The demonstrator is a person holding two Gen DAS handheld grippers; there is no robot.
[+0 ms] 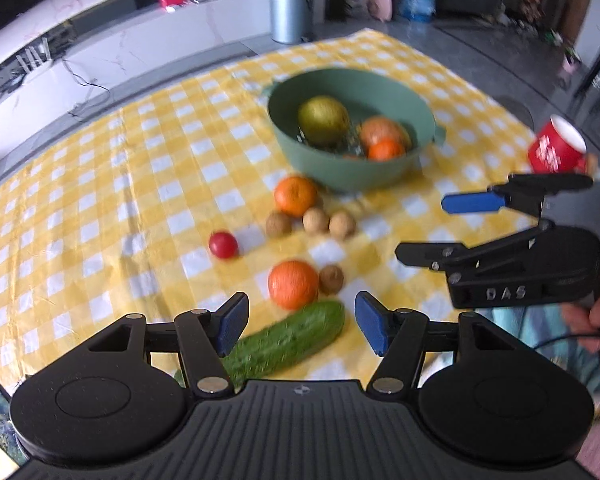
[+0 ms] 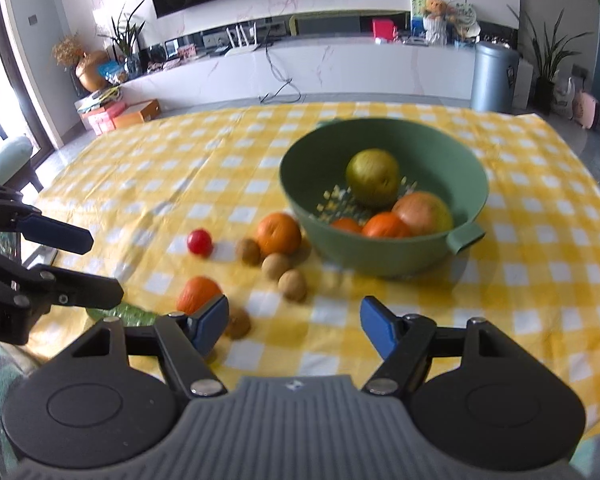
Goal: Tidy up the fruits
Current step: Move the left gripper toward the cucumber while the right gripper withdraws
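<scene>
Judging risks first, largest downward: the green bowl point(image 2: 384, 196) sits far right on the yellow checked cloth point(image 1: 100, 184), already holding a greenish pear-like fruit point(image 2: 373, 178), a reddish-yellow fruit point(image 2: 422, 213) and two small oranges, so another fruit dropped in from height could bounce out or knock the bowl, which rests on loose, creased cloth. The cucumber point(image 1: 292, 340) lies nearest, directly below the left gripper point(image 1: 300, 324); its length and smooth skin could let it pivot or slip if pinched off-centre. Round fruit nearby may roll if nudged: the near orange point(image 1: 293, 284) touches or almost touches the cucumber tip. Both grippers work close together, so a collision looks possible. Left gripper: jaws spread, nothing between pads. Right gripper point(image 2: 294, 326): jaws spread, empty, hovering over bare cloth right of the loose fruit. Count on cloth: one cucumber, two oranges, one red tomato-like fruit point(image 1: 223, 245), four small brown fruits. Count in bowl: four fruits visible; more may be hidden. Red cup point(image 1: 556, 152) at far right edge, one.
</scene>
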